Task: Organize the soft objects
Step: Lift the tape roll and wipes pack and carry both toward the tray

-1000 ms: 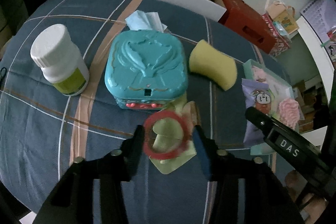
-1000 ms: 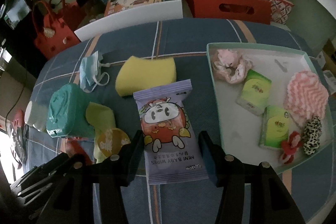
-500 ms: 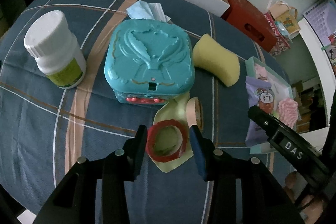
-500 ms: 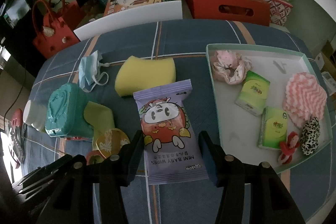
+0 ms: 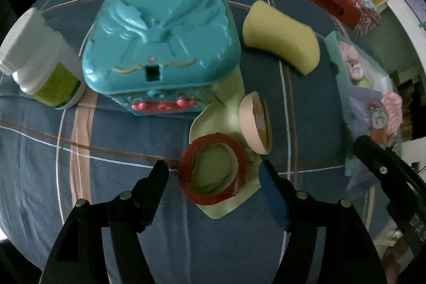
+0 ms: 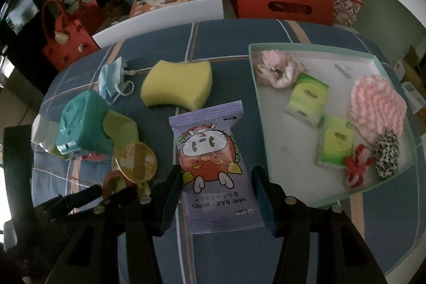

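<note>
The purple baby-wipes packet (image 6: 217,172) lies flat on the blue plaid surface (image 6: 226,44), just beside the mint tray (image 6: 314,47), with the right tongs (image 6: 216,197) spread open to either side of its near end, pads apart from it. The yellow sponge (image 6: 177,87) and blue face mask (image 6: 111,80) lie beyond, near the teal box (image 5: 159,44). The left tongs (image 5: 214,186) stand open around a red tape ring (image 5: 213,169) resting on a pale green cloth (image 5: 226,108), beside a beige tape roll (image 5: 255,121) and white bottle (image 5: 40,63).
</note>
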`<state>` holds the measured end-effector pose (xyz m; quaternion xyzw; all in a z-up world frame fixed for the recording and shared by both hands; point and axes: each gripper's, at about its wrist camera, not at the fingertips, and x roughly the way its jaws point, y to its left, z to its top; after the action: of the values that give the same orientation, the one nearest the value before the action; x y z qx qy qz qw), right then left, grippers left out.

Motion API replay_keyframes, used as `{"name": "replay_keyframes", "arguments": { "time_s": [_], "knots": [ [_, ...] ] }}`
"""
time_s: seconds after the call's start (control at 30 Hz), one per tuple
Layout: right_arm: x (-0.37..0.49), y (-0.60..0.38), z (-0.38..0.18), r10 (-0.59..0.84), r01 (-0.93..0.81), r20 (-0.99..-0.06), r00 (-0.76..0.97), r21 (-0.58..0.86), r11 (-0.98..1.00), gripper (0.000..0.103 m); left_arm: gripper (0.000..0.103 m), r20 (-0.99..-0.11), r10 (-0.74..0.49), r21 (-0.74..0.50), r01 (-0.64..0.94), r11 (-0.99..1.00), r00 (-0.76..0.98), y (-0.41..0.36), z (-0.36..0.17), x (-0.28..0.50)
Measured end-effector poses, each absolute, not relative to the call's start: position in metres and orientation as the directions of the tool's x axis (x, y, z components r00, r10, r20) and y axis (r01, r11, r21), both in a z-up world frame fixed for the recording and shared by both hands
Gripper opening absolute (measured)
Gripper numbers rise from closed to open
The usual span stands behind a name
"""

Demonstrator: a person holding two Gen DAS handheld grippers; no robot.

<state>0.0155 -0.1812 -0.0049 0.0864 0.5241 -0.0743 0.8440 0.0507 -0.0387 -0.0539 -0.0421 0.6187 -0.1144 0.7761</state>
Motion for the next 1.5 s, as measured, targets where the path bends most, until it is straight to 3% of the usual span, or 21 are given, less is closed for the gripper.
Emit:
{"name": "replay_keyframes", "arguments": {
  "time_s": [0.27,0.37,1.1,1.5],
  "knots": [
    [0.017,-0.184,-0.005,-0.032,0.221,-0.896,0.443,0.075,0.972,0.056,0.07,-0.964,-0.154,-0.125,0.145,0.982,0.215,-0.055,-0.064,0.054],
    [0.017,-0.186,-0.004,-0.031,0.229,-0.894,0.446,0.081,0.97,0.056,0.056,-0.962,-0.148,-0.115,0.151,0.982,0.229,-0.056,-0.062,0.054],
    [0.017,-0.194,-0.002,-0.02,0.249,-0.89,0.455,0.106,0.963,0.056,0.055,-0.931,-0.168,-0.129,0.136,0.982,0.325,-0.011,-0.026,0.032],
    [0.014,-0.199,0.008,-0.036,0.266,-0.874,0.485,0.108,0.958,0.056,0.055,-0.879,-0.248,-0.184,0.191,0.964,0.406,-0.005,0.014,0.012]
  ]
}}
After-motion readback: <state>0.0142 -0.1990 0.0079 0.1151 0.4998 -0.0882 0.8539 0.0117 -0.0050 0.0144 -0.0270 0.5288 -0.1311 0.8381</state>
